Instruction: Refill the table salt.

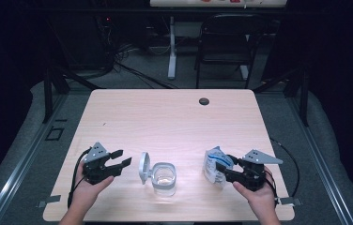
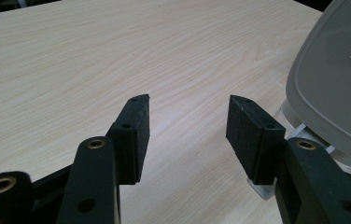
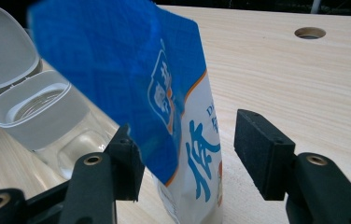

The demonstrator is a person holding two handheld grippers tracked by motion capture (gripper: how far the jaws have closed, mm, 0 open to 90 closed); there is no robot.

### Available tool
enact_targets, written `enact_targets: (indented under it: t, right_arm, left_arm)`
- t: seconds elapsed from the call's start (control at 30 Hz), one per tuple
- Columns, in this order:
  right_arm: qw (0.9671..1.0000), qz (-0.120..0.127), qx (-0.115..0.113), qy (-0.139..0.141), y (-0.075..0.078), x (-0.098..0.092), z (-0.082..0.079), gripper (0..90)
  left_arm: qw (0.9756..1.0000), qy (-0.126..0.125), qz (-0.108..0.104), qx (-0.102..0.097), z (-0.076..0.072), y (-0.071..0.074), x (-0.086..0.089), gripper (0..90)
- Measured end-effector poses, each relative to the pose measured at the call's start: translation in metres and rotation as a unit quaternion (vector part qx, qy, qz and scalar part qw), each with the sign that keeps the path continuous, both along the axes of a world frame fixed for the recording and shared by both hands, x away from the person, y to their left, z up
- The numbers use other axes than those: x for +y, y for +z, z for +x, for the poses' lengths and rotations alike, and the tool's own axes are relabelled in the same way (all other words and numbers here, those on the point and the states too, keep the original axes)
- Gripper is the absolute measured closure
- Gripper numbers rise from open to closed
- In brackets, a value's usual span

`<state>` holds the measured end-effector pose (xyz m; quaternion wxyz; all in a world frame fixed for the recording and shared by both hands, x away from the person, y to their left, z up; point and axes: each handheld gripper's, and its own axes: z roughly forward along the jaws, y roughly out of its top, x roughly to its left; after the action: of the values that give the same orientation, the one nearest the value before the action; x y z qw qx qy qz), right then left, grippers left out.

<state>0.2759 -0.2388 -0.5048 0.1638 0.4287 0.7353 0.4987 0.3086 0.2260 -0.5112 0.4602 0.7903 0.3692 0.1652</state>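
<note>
Pale wood-grain table (image 1: 165, 117), smooth and matt. Clear glossy plastic container (image 1: 164, 179) with matt grey plastic lid (image 1: 144, 166). Glossy blue-and-white plastic pouch (image 1: 213, 164). Matt black gripper pads (image 2: 138, 130).

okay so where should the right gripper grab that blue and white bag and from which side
Grip the bag around its flat upper body, coming from the person's side as the right gripper already does. It stands upright and thin between the open jaws, so the pads can close on its two broad faces. This looks safest, away from the open container.

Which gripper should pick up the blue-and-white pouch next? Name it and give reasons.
Right. The right gripper already has its open jaws around the pouch; the left gripper sits open beyond the clear container.
</note>
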Motion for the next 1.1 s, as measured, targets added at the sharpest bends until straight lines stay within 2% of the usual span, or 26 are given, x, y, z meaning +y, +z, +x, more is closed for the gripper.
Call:
enact_targets:
  t: [0.37,0.4,0.57,1.0,1.1]
  right_arm:
    - [0.9999,0.005,0.010,0.001,-0.011,0.001,0.000,44.7]
    - [0.9999,0.012,0.011,0.000,-0.012,0.002,0.000,44.6]
    - [0.9997,0.016,0.019,0.004,-0.020,0.004,0.001,44.4]
    - [0.9992,0.007,0.038,0.010,-0.033,0.003,0.001,43.1]
    - [0.9991,0.012,0.040,0.010,-0.036,0.004,0.002,42.2]
  left_arm:
    - [1.0000,-0.001,0.001,0.001,0.000,0.000,0.000,50.1]
    - [1.0000,-0.001,0.001,0.001,0.000,0.000,0.000,50.1]
    - [1.0000,-0.001,0.001,0.001,0.000,-0.001,0.000,50.1]
    - [1.0000,0.000,0.001,0.000,0.000,0.000,0.000,50.1]
    - [1.0000,0.000,0.000,0.000,0.000,0.000,0.000,50.1]
